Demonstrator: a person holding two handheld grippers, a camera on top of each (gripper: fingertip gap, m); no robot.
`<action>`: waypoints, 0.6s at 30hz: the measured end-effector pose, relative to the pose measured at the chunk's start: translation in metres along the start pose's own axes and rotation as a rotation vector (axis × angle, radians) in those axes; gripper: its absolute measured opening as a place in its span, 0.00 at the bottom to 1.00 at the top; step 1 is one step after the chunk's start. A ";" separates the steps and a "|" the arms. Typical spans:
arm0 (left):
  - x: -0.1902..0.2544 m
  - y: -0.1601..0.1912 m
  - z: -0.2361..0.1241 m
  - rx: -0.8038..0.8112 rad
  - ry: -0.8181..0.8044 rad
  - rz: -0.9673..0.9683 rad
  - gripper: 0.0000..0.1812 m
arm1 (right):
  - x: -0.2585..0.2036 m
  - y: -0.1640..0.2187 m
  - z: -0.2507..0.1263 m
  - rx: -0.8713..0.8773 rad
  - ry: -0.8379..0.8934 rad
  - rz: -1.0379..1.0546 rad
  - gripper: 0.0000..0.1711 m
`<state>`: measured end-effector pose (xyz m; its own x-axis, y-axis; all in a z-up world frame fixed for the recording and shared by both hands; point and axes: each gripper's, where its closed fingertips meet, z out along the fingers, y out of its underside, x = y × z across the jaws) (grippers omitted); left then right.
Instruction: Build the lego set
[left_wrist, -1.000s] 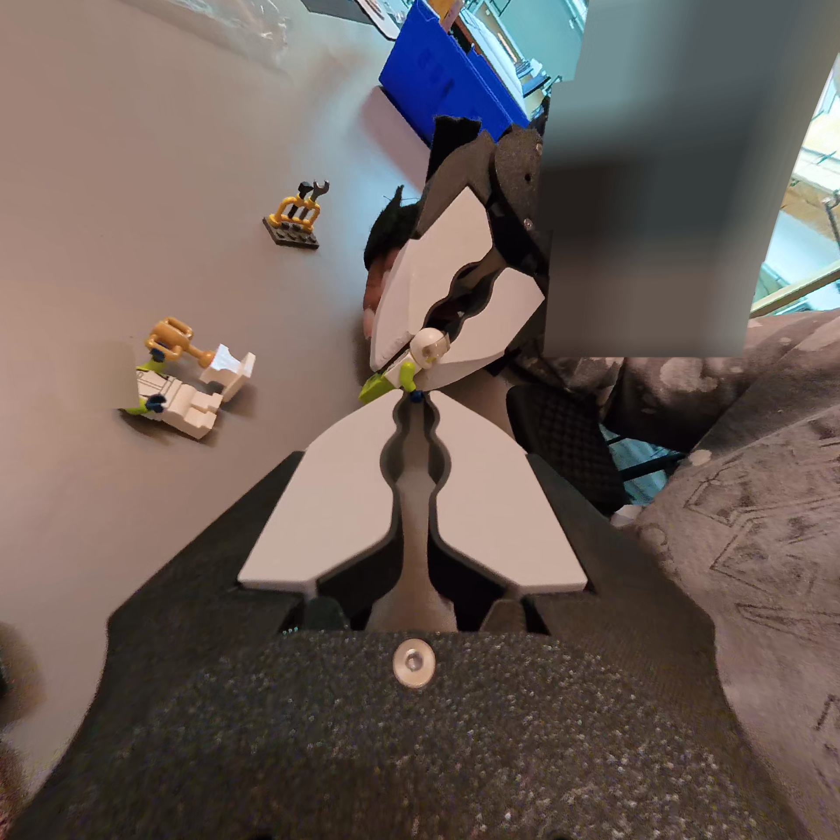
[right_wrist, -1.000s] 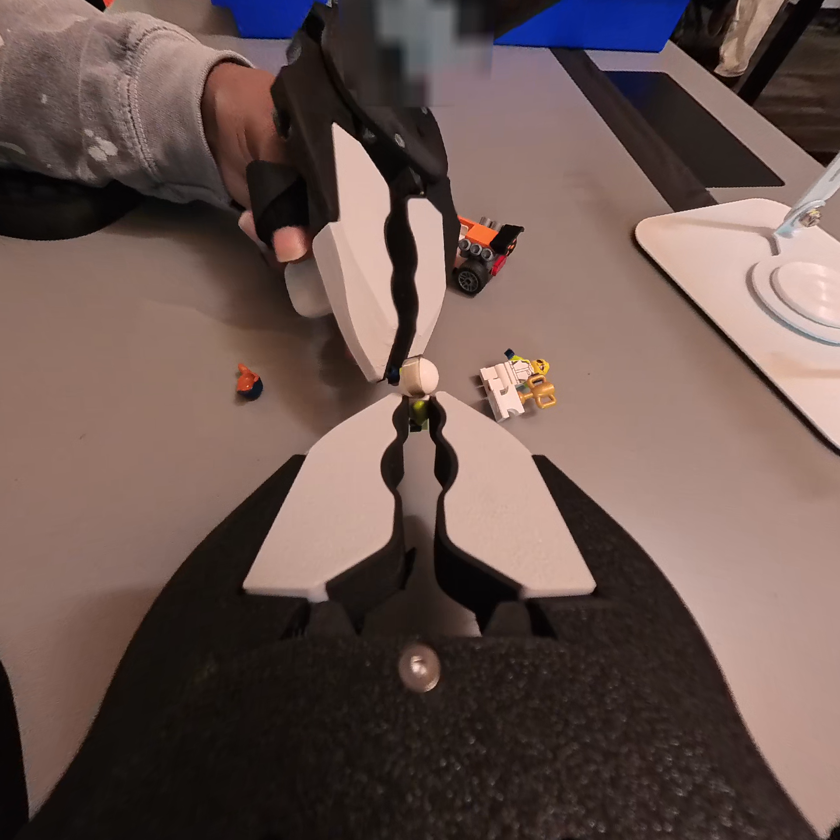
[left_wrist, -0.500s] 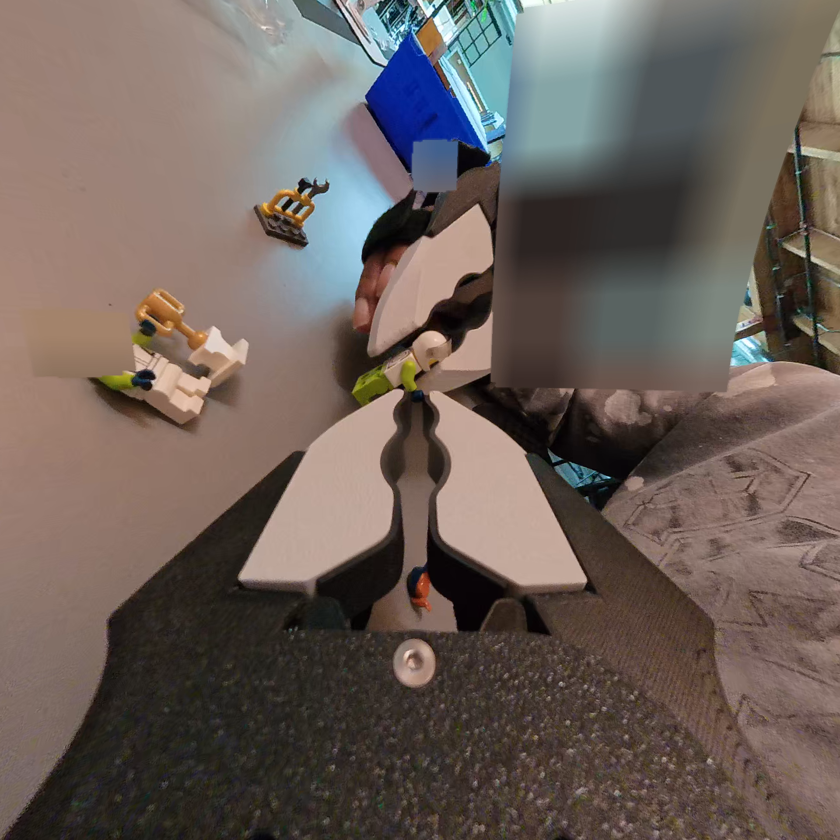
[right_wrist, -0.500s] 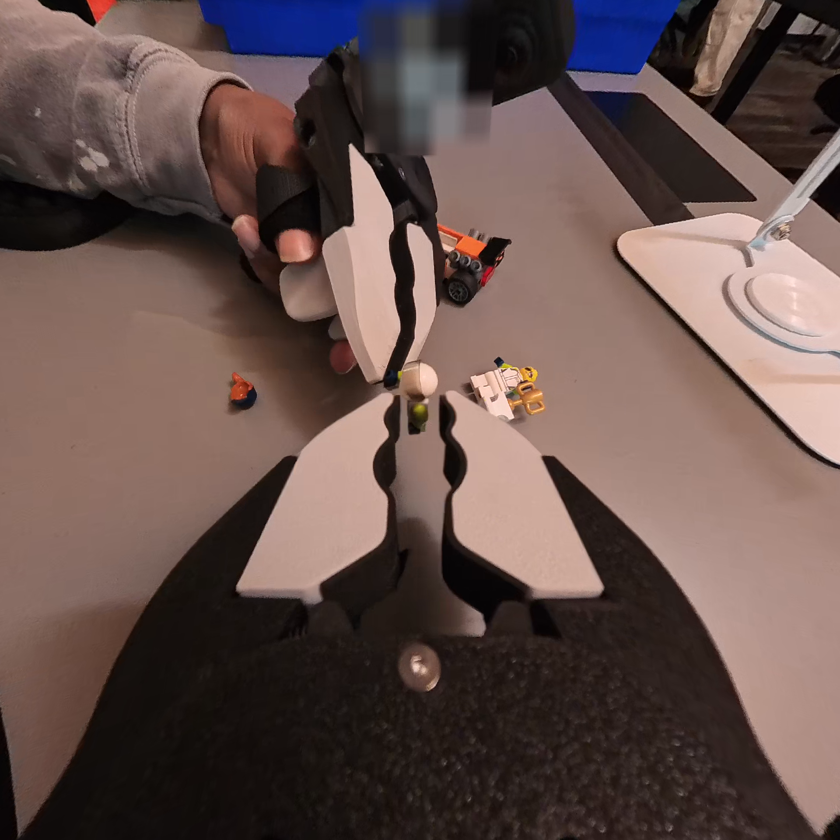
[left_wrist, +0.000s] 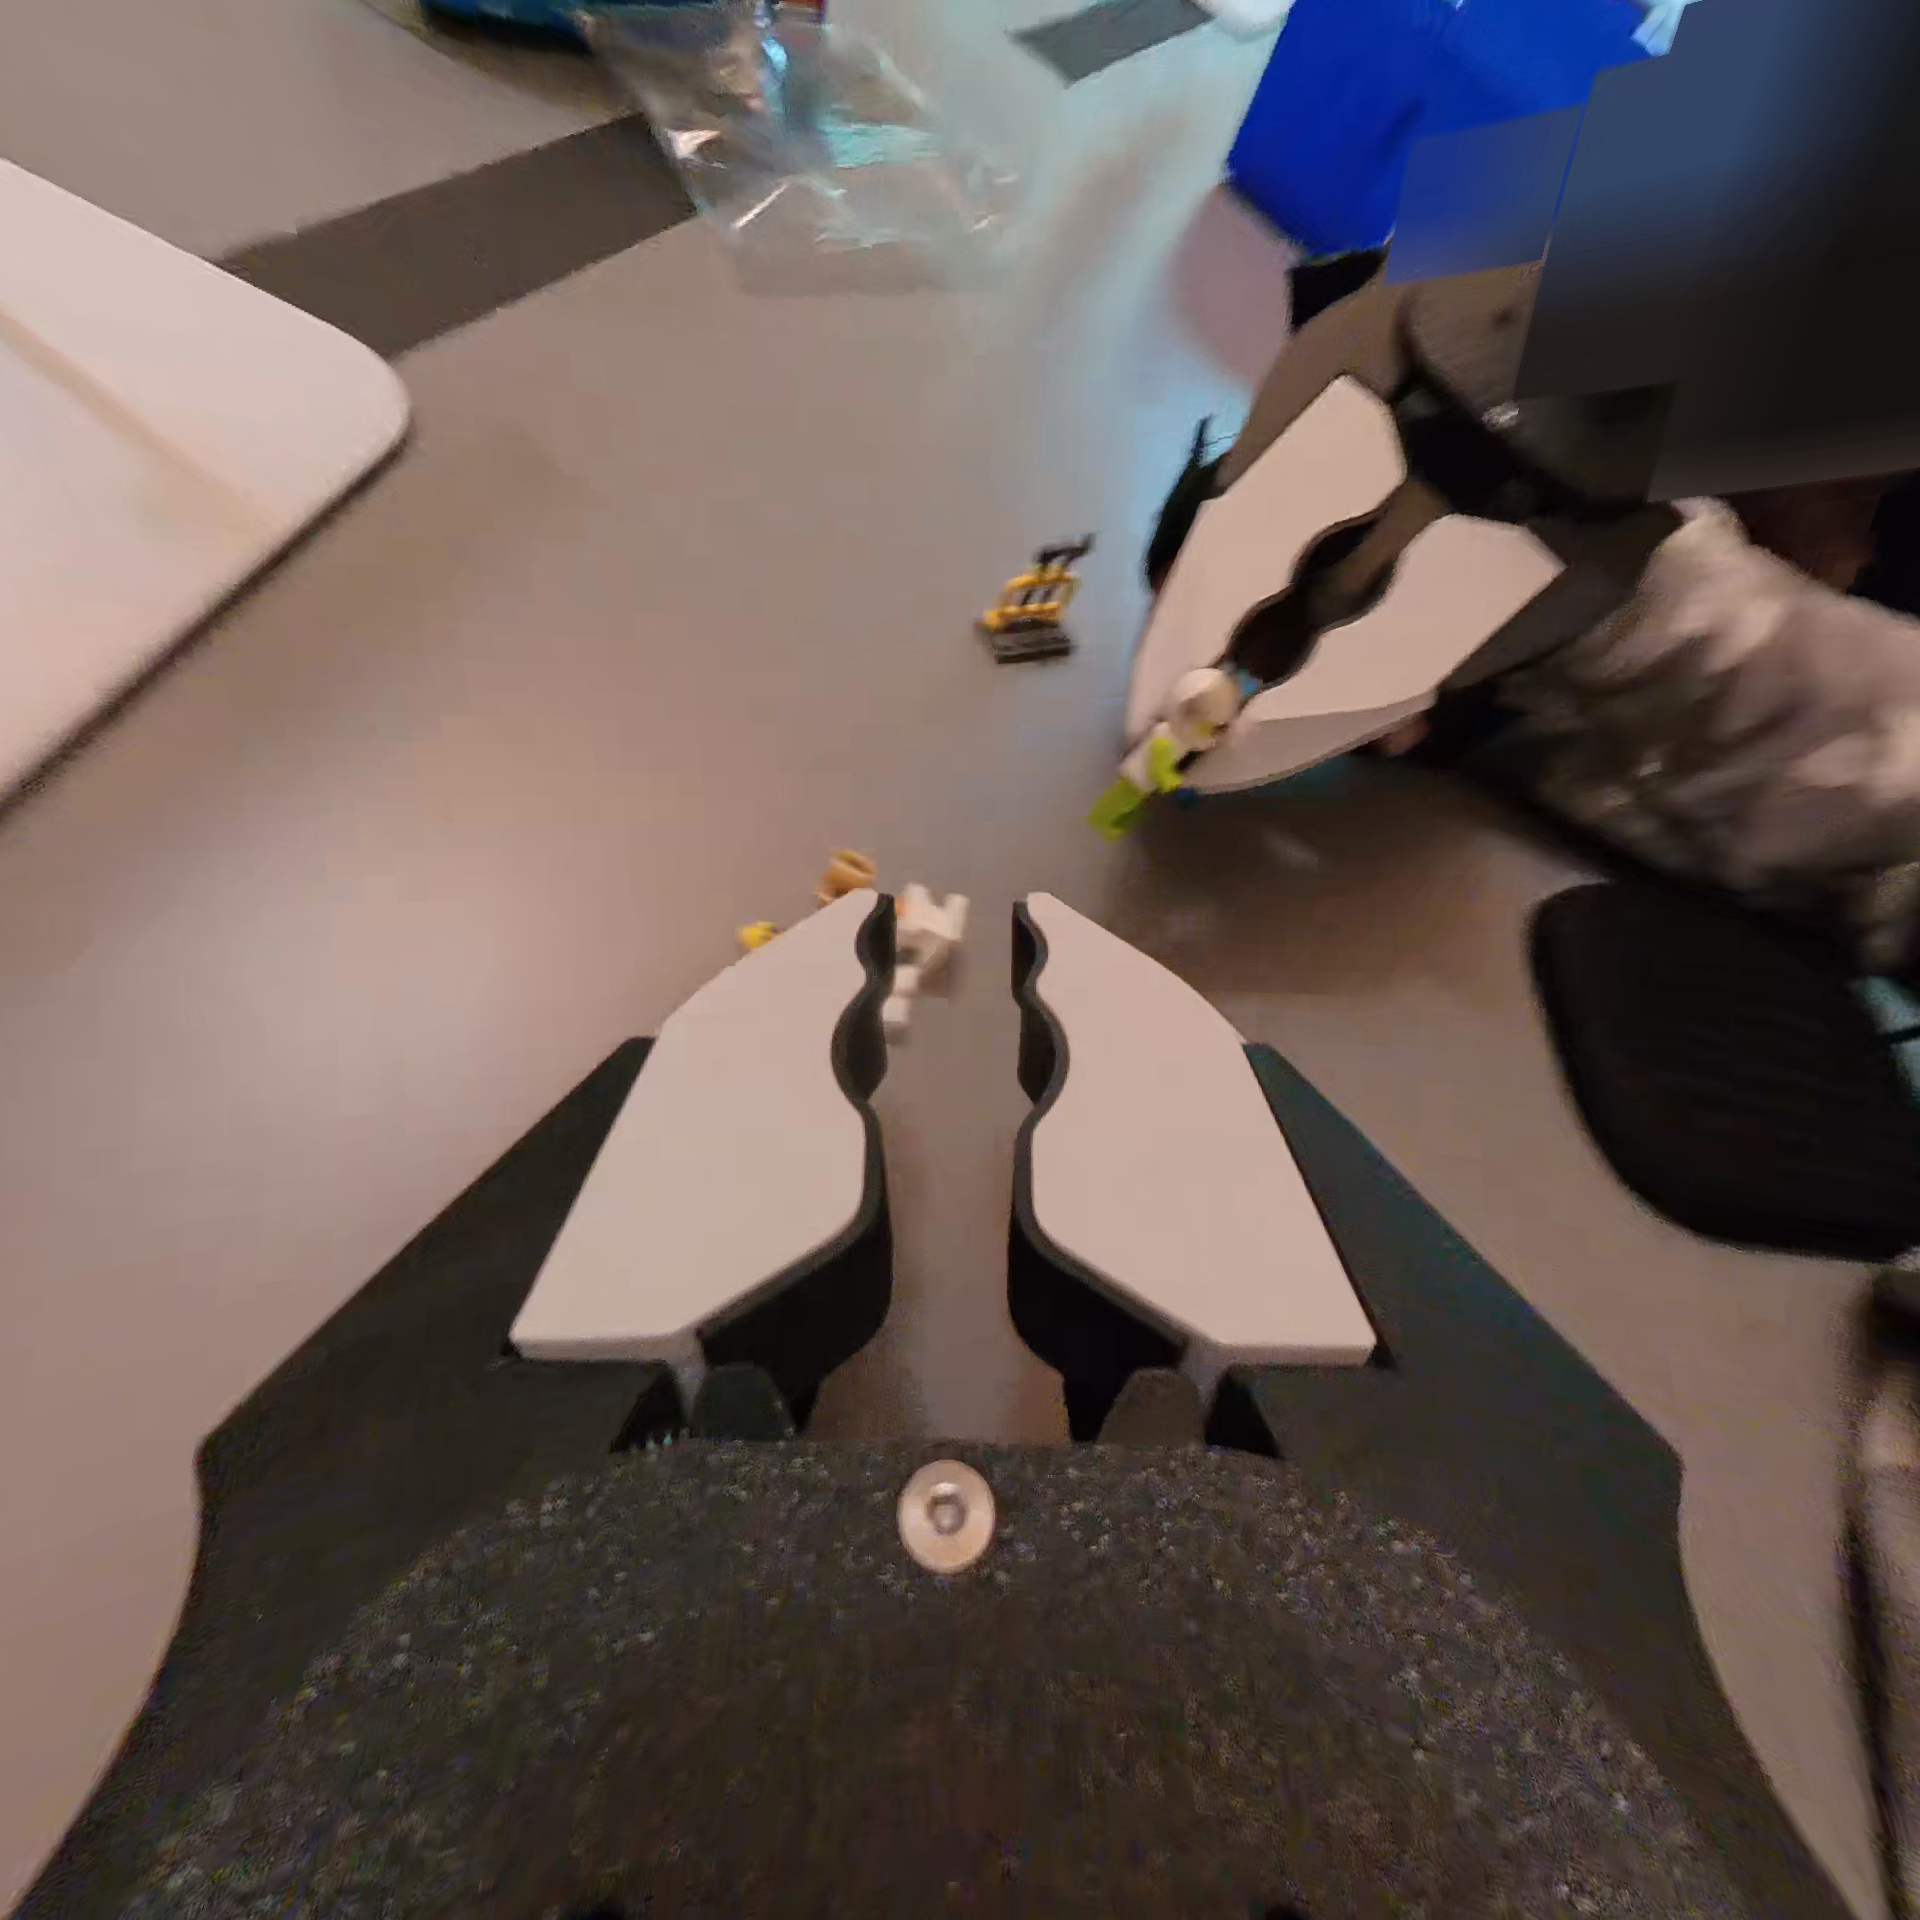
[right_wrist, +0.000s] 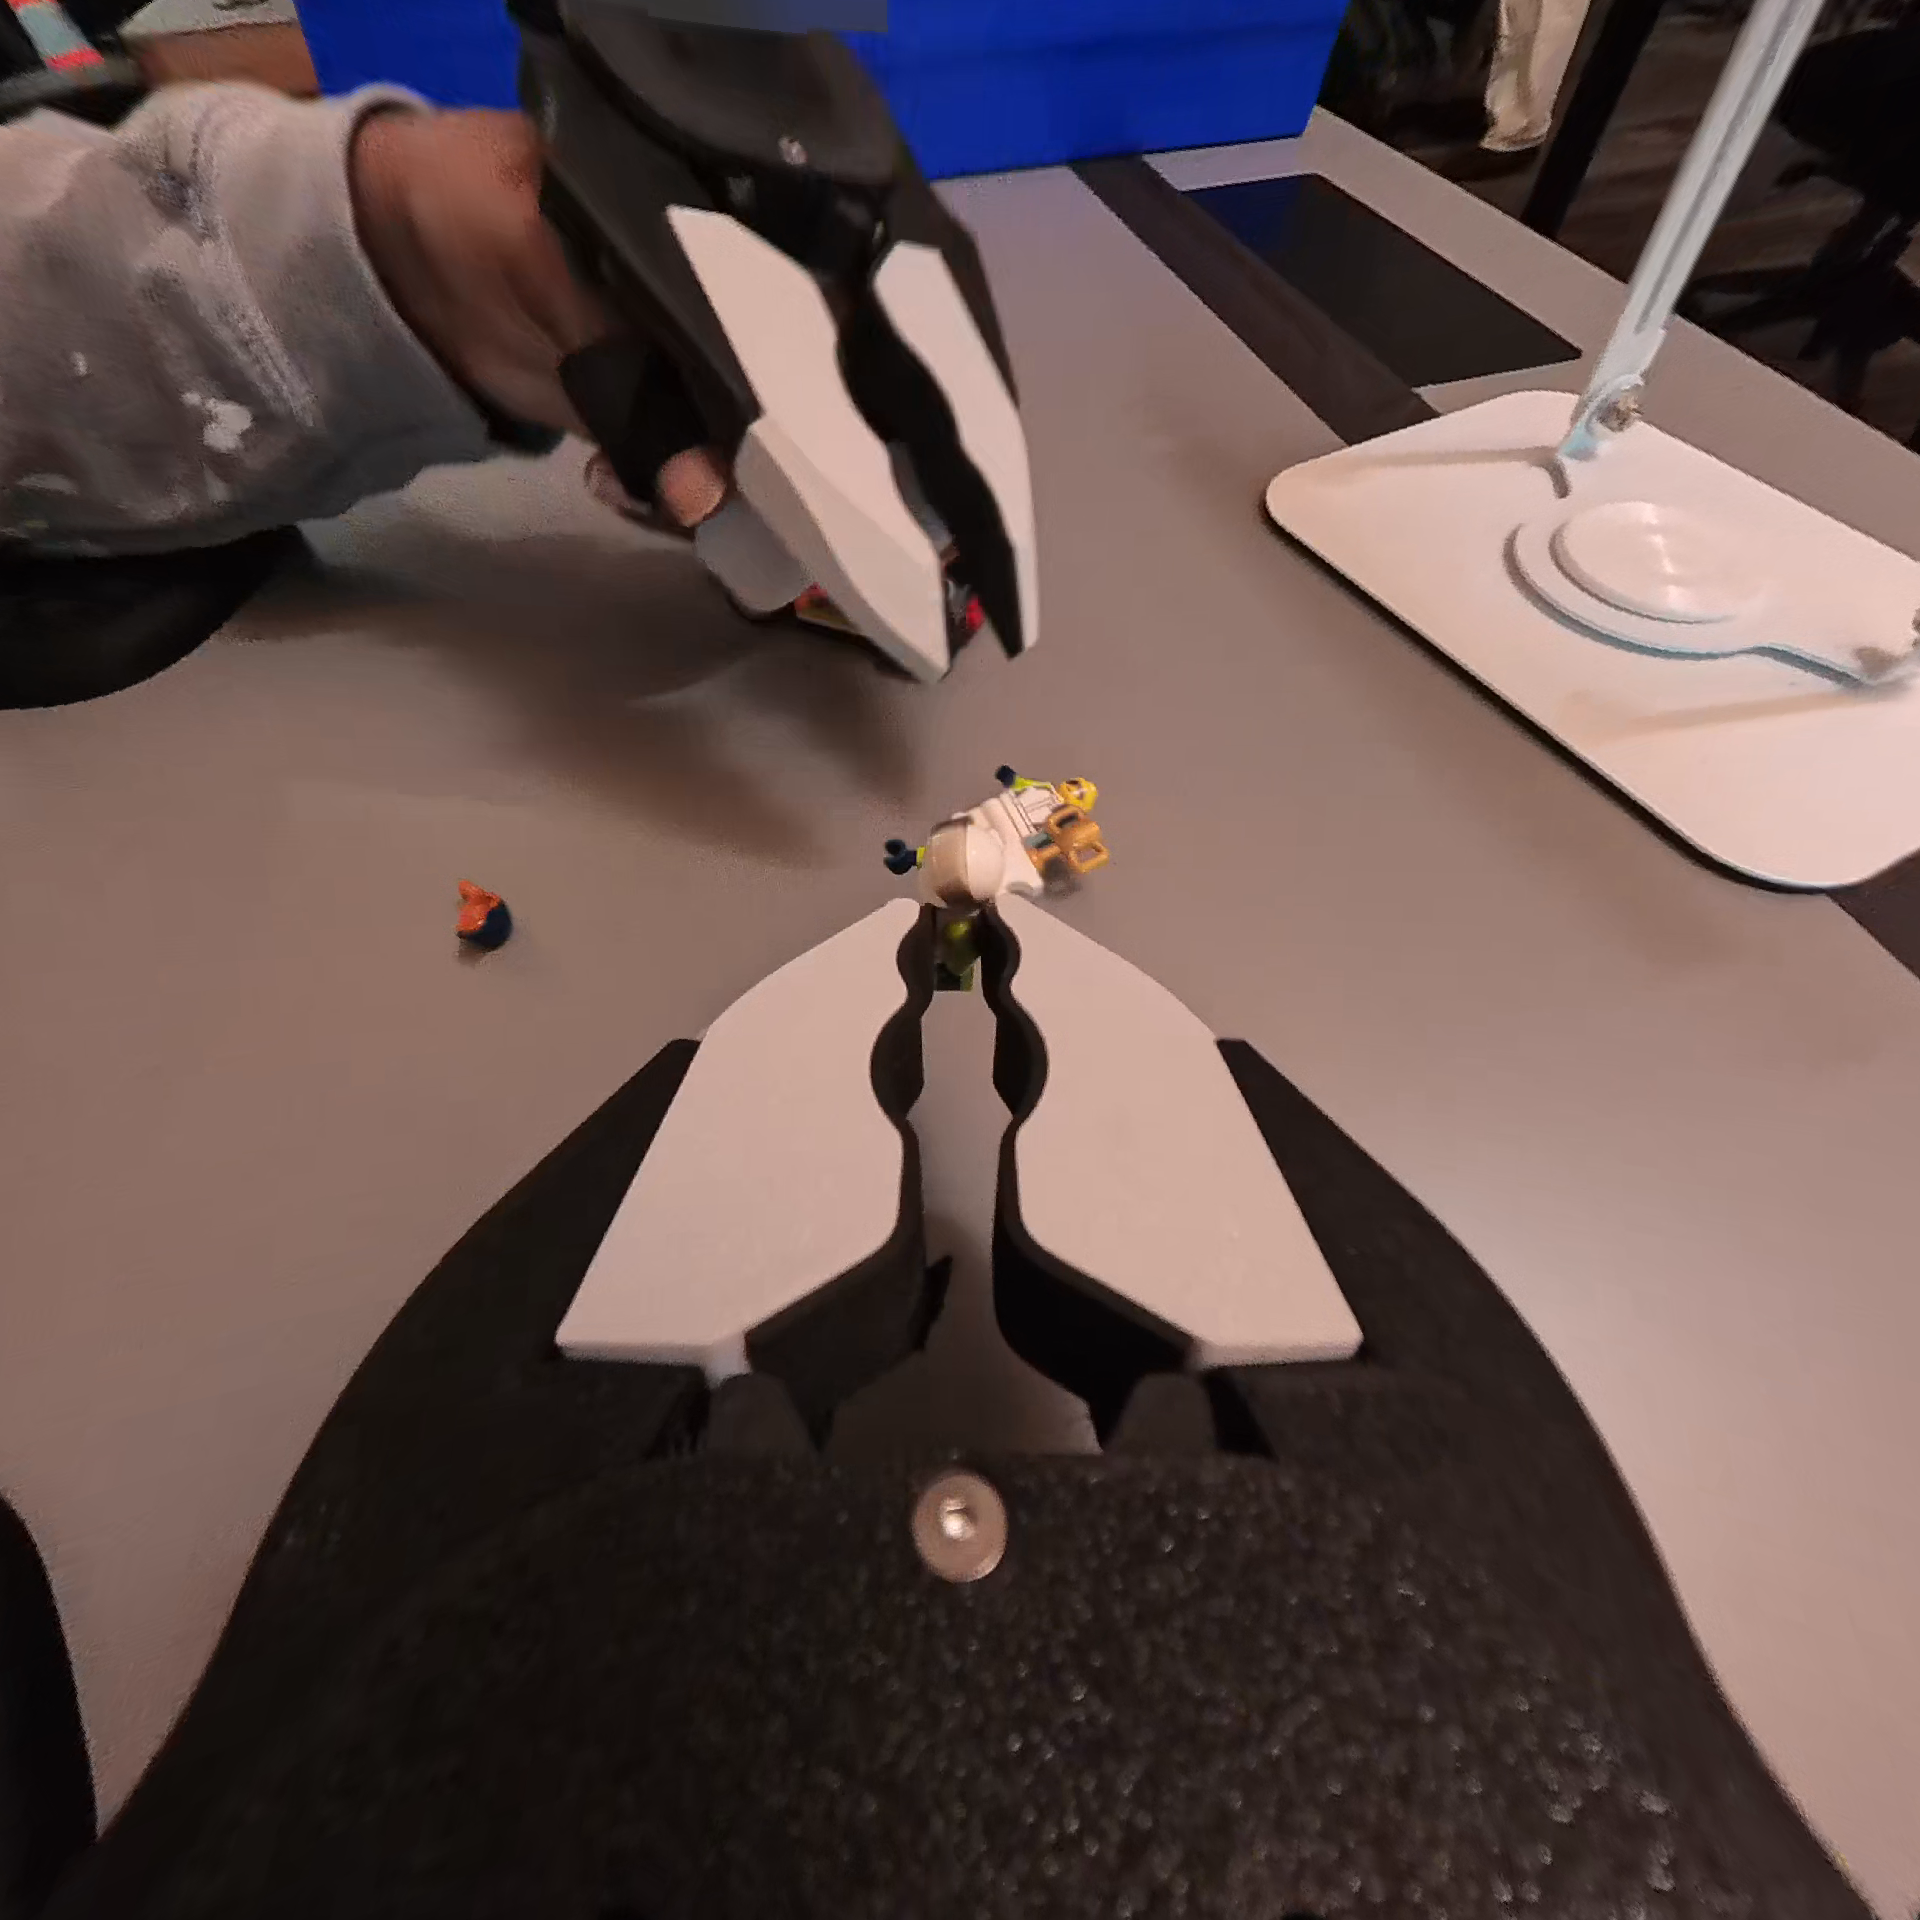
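**Right gripper holds minifigure; left gripper empty above desk**

The grey desk (right_wrist: 1351, 1039) carries all parts. A blue bin (right_wrist: 1039, 83) stands at its far edge, and a white lamp base (right_wrist: 1558, 665) rests on its right side in the right wrist view. A clear plastic bag (left_wrist: 821, 135) lies on the desk near the bin.

The left gripper (left_wrist: 951, 914) has its fingers apart with nothing between them. It points down at the desk, near a second figure (right_wrist: 1044, 816) in white that lies flat, touching a gold trophy (right_wrist: 1075, 847). In the right wrist view, the left gripper (right_wrist: 977, 655) is raised off the desk, well apart from the right one, and is held by a hand (right_wrist: 468, 291) in a grey sleeve.

The right gripper (right_wrist: 956, 914) is clamped on the minifigure (right_wrist: 961, 873) at its lime-green legs; the white helmeted head projects past the fingertips. In the left wrist view, the right gripper (left_wrist: 1195, 727) holds the minifigure (left_wrist: 1169, 743) tilted, legs pointing down toward the desk.

A small yellow-and-black assembly (left_wrist: 1029, 613) sits on the desk between the bag and the right gripper. A small orange-and-navy piece (right_wrist: 481, 914) lies alone on the desk, left of the right gripper.
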<state>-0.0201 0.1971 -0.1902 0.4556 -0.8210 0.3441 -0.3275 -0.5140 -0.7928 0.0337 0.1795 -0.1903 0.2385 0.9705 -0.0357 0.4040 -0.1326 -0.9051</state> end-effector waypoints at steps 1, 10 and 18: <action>-0.006 -0.002 0.002 -0.047 -0.020 0.034 0.12 | 0.002 0.001 -0.001 -0.003 0.002 0.004 0.05; -0.024 0.026 0.035 -0.602 0.188 0.131 0.16 | 0.003 0.006 -0.010 -0.007 -0.039 0.029 0.05; -0.016 0.026 0.046 -0.679 0.353 0.126 0.17 | 0.004 0.016 -0.007 -0.029 -0.066 0.080 0.05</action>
<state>0.0020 0.2086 -0.2391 0.1280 -0.8552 0.5023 -0.8467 -0.3580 -0.3936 0.0469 0.1797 -0.2018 0.2127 0.9676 -0.1359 0.4115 -0.2149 -0.8857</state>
